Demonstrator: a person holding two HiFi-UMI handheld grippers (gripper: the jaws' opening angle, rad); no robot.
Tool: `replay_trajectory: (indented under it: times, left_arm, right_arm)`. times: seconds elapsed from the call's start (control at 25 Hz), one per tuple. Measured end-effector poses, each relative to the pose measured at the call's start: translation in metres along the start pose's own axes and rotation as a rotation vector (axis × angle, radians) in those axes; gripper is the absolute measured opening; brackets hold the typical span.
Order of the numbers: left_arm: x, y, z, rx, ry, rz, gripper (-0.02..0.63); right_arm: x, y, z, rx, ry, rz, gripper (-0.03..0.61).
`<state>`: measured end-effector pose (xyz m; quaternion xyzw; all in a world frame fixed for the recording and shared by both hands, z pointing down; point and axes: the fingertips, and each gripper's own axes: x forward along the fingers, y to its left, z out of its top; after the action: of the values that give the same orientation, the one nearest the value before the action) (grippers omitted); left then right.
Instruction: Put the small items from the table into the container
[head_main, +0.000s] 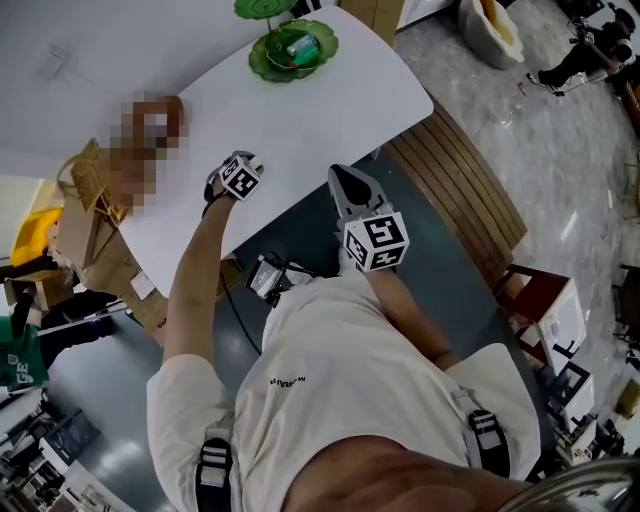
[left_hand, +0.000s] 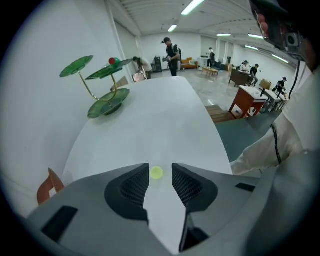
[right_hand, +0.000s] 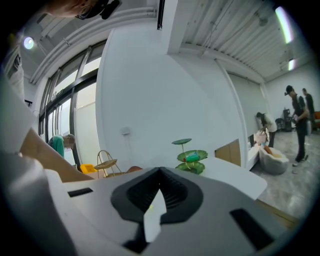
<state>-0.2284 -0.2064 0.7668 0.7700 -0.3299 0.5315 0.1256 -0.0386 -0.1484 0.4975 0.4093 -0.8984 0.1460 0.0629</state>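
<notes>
A small round yellow-green piece lies on the white counter, framed between the spread tips of the left claw, whose pads stand clear of it on both sides, the piece a shade nearer the left pad. The right claw is pressed together with nothing in it and held out over the counter's near edge. The container, a green leaf-shaped tiered stand, stands well apart at the far end, a red ball already on an upper leaf. The risk from here looks plain: the piece is small and off-centre, so uneven closing could squirt it out and send it rolling across the smooth counter toward the edge, and the shallow leaves may let it slide off on release. No brand or label can be read; small print on the person's shirt is too fine to make out.
</notes>
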Motion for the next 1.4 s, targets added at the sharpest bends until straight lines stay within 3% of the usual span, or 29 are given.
replay_trajectory:
  times: [0.88, 1.4]
  left_arm:
    - [0.044, 0.011, -0.012, -0.079, 0.088, -0.050, 0.112]
    - [0.014, 0.022, 0.035, -0.117, -0.018, -0.018, 0.101]
  right_arm:
    - [0.003, -0.020, -0.012, 0.004, 0.043, -0.031, 0.008]
    - [-0.001, -0.026, -0.002, 0.004, 0.017, -0.031, 0.009]
